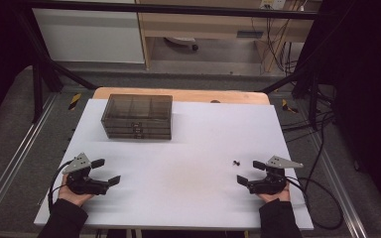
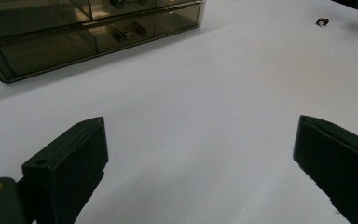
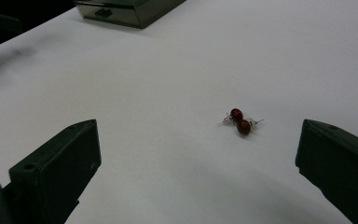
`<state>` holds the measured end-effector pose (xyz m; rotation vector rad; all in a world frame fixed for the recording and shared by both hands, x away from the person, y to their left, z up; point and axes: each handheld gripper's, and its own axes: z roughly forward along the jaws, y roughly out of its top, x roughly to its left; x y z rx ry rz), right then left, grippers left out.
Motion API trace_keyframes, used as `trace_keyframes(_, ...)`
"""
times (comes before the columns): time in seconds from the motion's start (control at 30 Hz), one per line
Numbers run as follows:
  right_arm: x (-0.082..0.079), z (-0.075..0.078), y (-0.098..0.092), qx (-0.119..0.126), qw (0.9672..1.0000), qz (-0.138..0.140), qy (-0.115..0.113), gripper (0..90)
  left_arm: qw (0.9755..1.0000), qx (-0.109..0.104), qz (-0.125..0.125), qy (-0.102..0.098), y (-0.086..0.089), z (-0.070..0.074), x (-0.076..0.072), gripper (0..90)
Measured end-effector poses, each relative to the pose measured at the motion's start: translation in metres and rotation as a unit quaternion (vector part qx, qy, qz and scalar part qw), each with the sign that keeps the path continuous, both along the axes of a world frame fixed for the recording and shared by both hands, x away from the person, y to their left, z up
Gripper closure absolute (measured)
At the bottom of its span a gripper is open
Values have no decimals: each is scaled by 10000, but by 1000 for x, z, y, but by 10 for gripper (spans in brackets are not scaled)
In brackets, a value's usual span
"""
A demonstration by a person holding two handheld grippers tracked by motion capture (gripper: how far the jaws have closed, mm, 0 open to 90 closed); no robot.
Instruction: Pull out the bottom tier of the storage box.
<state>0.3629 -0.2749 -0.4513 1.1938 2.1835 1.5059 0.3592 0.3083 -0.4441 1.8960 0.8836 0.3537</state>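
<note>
A smoky transparent drawer box stands at the back left of the white table; its drawer fronts face me, and one corner reaches into the right gripper view. Two small dark red bead earrings lie together on the table at the right, and far off as a speck. My left gripper rests near the front left, open, nothing between its jaws. My right gripper rests near the front right, open and empty, the earrings just ahead of it.
A wooden board shows behind the white table top. Black frame bars and cables flank the table. Broad bare table surface lies between the two grippers.
</note>
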Motion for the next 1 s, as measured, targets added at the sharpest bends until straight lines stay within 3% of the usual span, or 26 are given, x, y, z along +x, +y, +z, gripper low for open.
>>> trace_keyframes(1.0,-1,1,-1,-41,9999,44,-85,6,9999,108,70,-35,-4,5,5,33)
